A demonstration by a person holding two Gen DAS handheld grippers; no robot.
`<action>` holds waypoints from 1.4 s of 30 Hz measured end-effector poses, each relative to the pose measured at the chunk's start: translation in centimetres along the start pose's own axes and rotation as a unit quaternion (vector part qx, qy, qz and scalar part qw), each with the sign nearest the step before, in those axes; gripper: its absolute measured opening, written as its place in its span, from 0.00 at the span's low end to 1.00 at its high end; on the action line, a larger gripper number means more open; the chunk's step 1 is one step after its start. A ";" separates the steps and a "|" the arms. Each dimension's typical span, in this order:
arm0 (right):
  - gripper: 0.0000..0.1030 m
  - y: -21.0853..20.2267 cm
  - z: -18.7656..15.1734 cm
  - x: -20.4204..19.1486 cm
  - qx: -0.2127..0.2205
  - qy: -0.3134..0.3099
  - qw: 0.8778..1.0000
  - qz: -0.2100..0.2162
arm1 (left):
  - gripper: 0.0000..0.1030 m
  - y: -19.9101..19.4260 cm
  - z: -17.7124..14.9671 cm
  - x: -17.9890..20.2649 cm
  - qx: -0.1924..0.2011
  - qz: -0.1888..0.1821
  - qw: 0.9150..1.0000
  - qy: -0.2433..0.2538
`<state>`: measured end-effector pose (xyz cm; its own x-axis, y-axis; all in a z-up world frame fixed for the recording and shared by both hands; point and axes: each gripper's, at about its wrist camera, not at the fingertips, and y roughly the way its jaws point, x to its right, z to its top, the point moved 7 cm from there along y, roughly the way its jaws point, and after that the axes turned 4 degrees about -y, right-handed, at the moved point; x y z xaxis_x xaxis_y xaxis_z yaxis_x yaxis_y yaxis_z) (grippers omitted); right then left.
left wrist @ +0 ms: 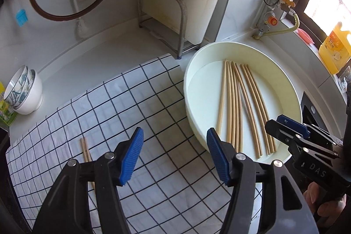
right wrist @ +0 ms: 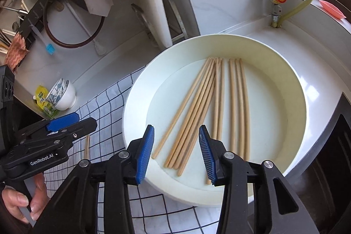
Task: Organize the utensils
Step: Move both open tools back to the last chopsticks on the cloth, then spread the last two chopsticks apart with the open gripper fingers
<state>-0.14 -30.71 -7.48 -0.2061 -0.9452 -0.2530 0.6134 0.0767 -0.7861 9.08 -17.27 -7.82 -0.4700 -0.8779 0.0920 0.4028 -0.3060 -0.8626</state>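
Observation:
Several wooden chopsticks lie side by side in a round white basin on the counter; the right wrist view shows the same chopsticks and basin from close above. A pair of chopsticks lies on the checked cloth, partly hidden behind my left gripper's finger. My left gripper hangs open over the cloth beside the basin's near left edge, nothing between its blue pads. My right gripper stands open above the near ends of the basin's chopsticks, without touching them.
Stacked patterned bowls stand at the cloth's far left. A metal rack and a white board stand behind the basin. A yellow oil bottle sits on the window sill, near gas valves. A dark stove edge lies right of the basin.

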 end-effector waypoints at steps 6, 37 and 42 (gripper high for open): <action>0.42 0.7 -1.0 -4.7 -0.010 -0.041 0.999 0.016 | 0.58 -2.2 -2.1 -4.1 0.013 0.020 0.999 -0.027; 0.44 12.1 -11.0 -21.8 -0.116 -0.172 0.977 0.050 | 0.63 -2.1 -13.7 -22.1 -0.014 0.080 0.983 -0.164; 0.44 13.4 -11.6 -22.3 -0.119 -0.175 0.977 0.036 | 0.63 -1.4 -14.2 -22.7 -0.017 0.077 0.983 -0.164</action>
<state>3.87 -4.92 -18.89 0.1293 -0.9820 -0.1380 0.4127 0.1798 -0.8929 8.02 8.27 -15.72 -0.1251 -0.9861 0.1094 0.4205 -0.1525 -0.8944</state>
